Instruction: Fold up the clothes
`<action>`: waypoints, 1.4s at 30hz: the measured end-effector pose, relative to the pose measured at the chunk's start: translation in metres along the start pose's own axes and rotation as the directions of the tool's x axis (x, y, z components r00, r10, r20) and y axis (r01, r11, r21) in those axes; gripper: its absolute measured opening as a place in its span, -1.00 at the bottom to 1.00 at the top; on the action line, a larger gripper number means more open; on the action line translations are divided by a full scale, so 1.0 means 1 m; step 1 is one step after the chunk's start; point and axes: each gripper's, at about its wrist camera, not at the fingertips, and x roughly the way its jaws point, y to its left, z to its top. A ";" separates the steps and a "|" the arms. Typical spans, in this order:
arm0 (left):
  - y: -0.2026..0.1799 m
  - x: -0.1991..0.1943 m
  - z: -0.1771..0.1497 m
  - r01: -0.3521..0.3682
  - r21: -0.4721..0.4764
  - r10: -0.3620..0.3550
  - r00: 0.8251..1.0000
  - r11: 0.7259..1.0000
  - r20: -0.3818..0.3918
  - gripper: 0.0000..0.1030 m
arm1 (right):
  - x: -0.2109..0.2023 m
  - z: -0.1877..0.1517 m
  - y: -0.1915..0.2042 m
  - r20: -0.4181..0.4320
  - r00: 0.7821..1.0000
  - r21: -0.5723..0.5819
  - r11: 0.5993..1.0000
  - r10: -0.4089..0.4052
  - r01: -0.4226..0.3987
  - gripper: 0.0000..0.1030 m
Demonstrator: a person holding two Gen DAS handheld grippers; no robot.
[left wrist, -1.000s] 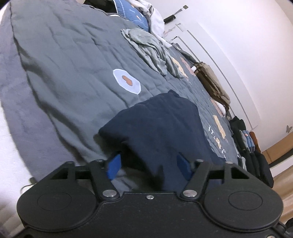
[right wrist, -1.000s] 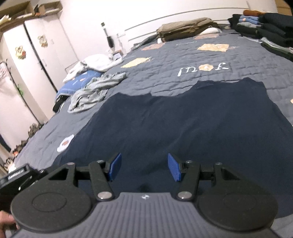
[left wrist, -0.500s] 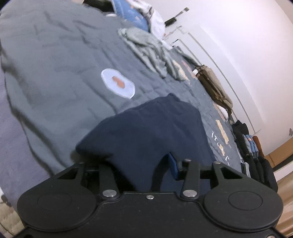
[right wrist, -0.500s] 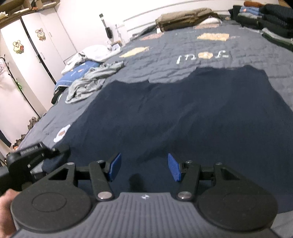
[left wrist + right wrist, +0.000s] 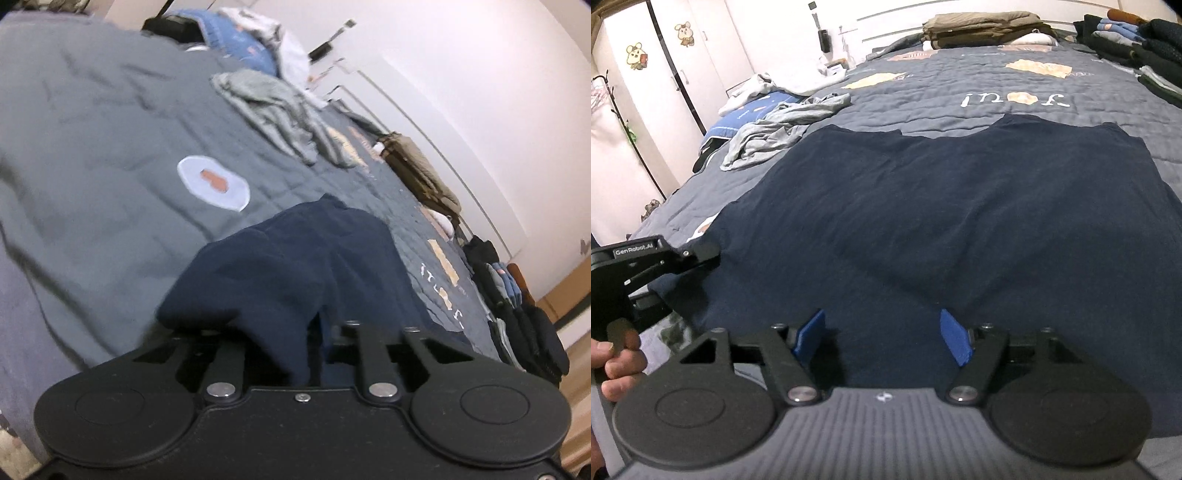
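Grey quilted bedding covers a wide bed, seen first from the left wrist view. On it lies a navy shirt, one edge bunched up and drawn into the left gripper. Its jaws are closing, with the navy cloth between them; the pads are hidden under the fabric. Farther off lie a crumpled grey garment and a folded khaki pile near the white wall.

From the right wrist view, the navy shirt is spread flat across the bedding. The right gripper hovers over the shirt's near hem, its jaws opening, blue pads spread with no cloth pinched between them. At the left edge, the left gripper bites the shirt's corner, with a person's hand on its handle. Stacked dark clothes sit at the far right.
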 end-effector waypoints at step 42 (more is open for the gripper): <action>-0.188 0.054 -0.128 0.319 0.683 -0.121 0.939 0.657 -0.323 -0.77 | -0.090 0.009 -0.148 0.053 0.996 0.478 0.877 -0.075 0.040 0.34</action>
